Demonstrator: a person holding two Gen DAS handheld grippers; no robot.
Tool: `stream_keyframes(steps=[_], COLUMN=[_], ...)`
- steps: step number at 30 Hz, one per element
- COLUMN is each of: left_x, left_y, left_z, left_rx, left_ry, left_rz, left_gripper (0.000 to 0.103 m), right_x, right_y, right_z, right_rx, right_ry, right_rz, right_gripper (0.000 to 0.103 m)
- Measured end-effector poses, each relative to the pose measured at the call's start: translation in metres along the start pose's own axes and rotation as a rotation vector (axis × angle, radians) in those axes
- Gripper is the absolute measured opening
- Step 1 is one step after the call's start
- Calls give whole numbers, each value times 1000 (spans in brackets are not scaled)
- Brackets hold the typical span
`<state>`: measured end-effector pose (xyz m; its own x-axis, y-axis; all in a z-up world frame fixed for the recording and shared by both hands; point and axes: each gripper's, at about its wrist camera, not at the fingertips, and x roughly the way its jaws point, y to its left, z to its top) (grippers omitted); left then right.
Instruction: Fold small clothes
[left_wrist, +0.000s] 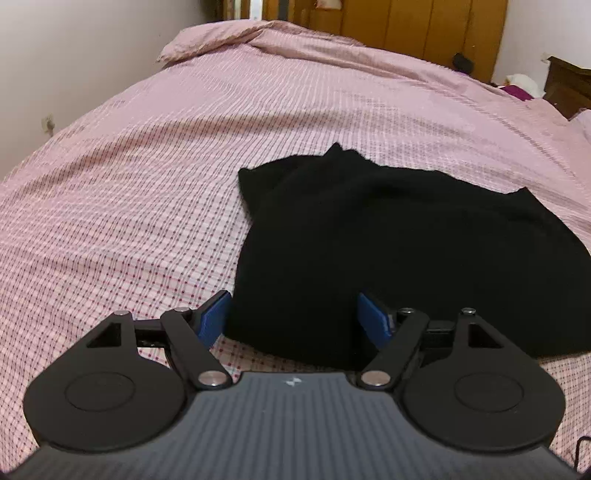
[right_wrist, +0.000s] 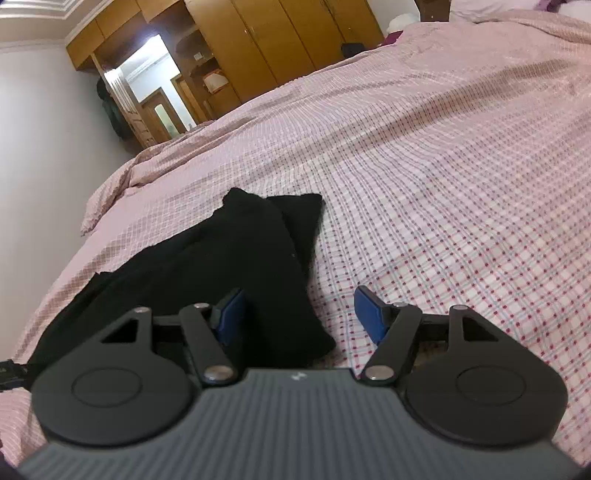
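Left wrist view: the left gripper (left_wrist: 293, 319) hangs low over the bed (left_wrist: 147, 177), its jaws spread wide; the near edge of the garment (left_wrist: 388, 251) sits between the blue pads (left_wrist: 212, 319), but neither pad presses it, so nothing is held; the cloth is black, lying in a flattish heap right of centre on the pink checked cover, with two small corners poking up at its far edge; a pillow (left_wrist: 218, 38) lies at the far end of the bed, with a wardrobe (left_wrist: 417, 29) behind it.

Right wrist view: the right gripper (right_wrist: 299, 315) is likewise parted and empty; the garment (right_wrist: 236, 266) runs from the lower left up to the middle, its right-hand fold lying just inside the left pad (right_wrist: 231, 317) while the right pad stands over bare cover (right_wrist: 461, 192); the wardrobe (right_wrist: 280, 48) and an open doorway (right_wrist: 151, 85) show beyond.

Risks, as I judge them: black on black hides the layers, so a pinch here may catch only the top ply, or two plies at once, and the fold would drag crooked; closing too low could nip the cover along with the cloth and pull it up; the two grippers sit at unlike spots on the hem, so an uneven lift would skew the fold; soft knit may also slip from smooth pads if gripped at the very edge.
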<state>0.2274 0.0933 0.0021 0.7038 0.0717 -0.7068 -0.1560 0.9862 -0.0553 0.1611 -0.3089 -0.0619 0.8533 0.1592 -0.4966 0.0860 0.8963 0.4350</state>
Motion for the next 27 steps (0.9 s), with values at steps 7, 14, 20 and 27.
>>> stream_keyframes(steps=[7, 14, 20, 27], left_x=[-12, 13, 28, 34], left_y=[-6, -2, 9, 4], left_z=[8, 2, -9, -13], left_rx=[25, 21, -16, 10], left_ry=[-56, -33, -13, -2], left_rz=[-9, 18, -48, -45], left_gripper=[80, 84, 95, 102], right_x=[-14, 3, 9, 27], right_y=[4, 3, -6, -7], right_z=[3, -3, -6, -1], right_rx=[27, 16, 46, 114], right_ry=[-77, -29, -33, -31], right_rz=[24, -7, 32, 140], right_gripper=[69, 67, 71, 88])
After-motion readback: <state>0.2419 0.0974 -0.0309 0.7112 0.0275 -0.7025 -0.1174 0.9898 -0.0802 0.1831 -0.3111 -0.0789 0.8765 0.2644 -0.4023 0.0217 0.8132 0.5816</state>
